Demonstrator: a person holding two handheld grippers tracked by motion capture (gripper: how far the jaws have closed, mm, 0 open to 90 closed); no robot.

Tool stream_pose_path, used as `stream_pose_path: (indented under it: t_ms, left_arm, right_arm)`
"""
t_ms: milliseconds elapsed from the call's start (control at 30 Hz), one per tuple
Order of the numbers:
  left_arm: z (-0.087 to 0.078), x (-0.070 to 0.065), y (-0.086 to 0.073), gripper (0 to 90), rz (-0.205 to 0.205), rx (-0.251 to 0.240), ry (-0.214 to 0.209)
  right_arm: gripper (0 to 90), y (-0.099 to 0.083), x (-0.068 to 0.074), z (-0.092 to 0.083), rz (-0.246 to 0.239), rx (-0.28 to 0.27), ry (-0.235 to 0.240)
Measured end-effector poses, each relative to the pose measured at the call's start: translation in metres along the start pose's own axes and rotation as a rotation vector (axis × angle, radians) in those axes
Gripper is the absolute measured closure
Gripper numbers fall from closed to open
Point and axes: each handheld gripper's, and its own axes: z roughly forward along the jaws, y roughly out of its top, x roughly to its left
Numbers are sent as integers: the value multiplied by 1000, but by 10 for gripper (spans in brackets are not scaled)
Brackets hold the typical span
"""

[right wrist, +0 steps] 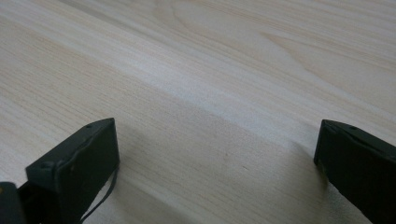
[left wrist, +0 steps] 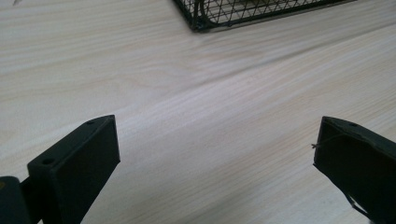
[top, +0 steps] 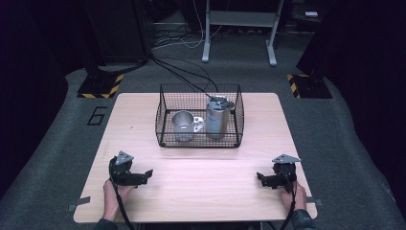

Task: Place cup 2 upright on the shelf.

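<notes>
I am resting both grippers wide open and empty on the table, well short of the wire basket.

High view: my left gripper (top: 143,175) and right gripper (top: 261,178) are lying near me; the mug (top: 184,124) and canister (top: 218,118) are standing ahead inside the basket (top: 165,136). Left gripper view: the basket corner (left wrist: 198,21) is lying ahead of my fingers (left wrist: 88,163). Right gripper view: bare table (right wrist: 210,70) is showing between my fingers (right wrist: 84,163); I judge a jaw could snag the mesh.

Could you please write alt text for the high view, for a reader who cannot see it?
A black wire basket on a pale wooden table holds a metal mug and a taller metal canister. Nearer the camera, the left gripper and right gripper rest apart, both empty.
</notes>
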Motion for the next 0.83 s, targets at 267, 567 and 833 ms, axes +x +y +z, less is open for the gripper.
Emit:
stream_pose_path:
  t_ms: [267, 567, 833]
  left_arm:
    - [9, 6, -14, 1, -16, 19, 28]
    - [14, 8, -21, 1, -3, 29, 61]
    - [18, 5, -20, 0, 42, 48, 100]
  right_arm:
    - [0, 0, 0, 0, -1, 4, 0]
    - [0, 0, 0, 0, -1, 4, 0]
    - [0, 0, 0, 0, -2, 4, 0]
